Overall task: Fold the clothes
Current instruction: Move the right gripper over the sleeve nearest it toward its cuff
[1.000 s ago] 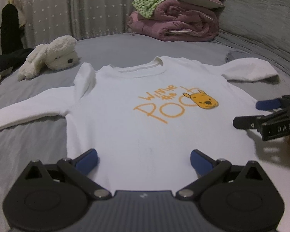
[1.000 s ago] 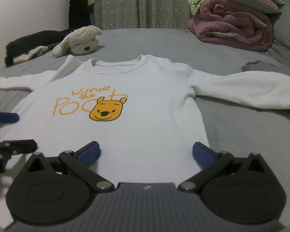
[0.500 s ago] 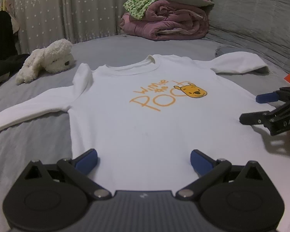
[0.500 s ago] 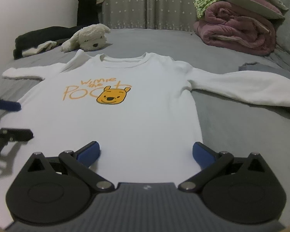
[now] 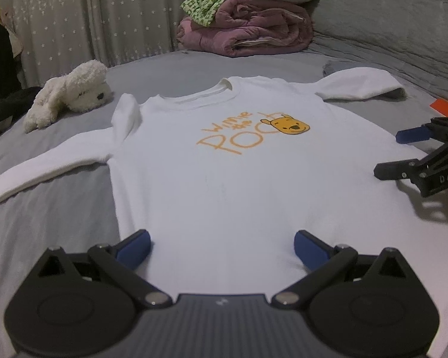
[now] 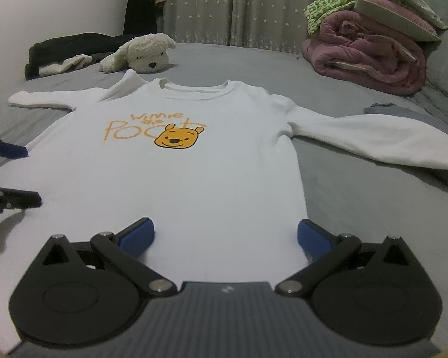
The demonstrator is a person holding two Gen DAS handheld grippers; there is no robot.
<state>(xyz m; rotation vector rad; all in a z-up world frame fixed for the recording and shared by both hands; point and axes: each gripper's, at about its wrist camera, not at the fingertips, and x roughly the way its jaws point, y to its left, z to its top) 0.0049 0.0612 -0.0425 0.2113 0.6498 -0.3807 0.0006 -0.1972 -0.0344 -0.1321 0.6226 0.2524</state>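
A white long-sleeved shirt with an orange bear print lies flat, front up, on the grey bed, both sleeves spread out. My left gripper hovers open over the hem on the shirt's left part, nothing between its blue pads. Over the hem's right part my right gripper stands open too, and it shows in the left wrist view at the right edge. The left gripper's fingers appear at the left edge of the right wrist view.
A white plush dog lies beyond the left sleeve. Folded pink bedding with green cloth is stacked at the back right. Dark clothes sit back left. A curtain hangs behind.
Both grippers have drawn back and lowered toward the hem, so the shirt's print looks farther away. Both stay open; the shirt has not moved.
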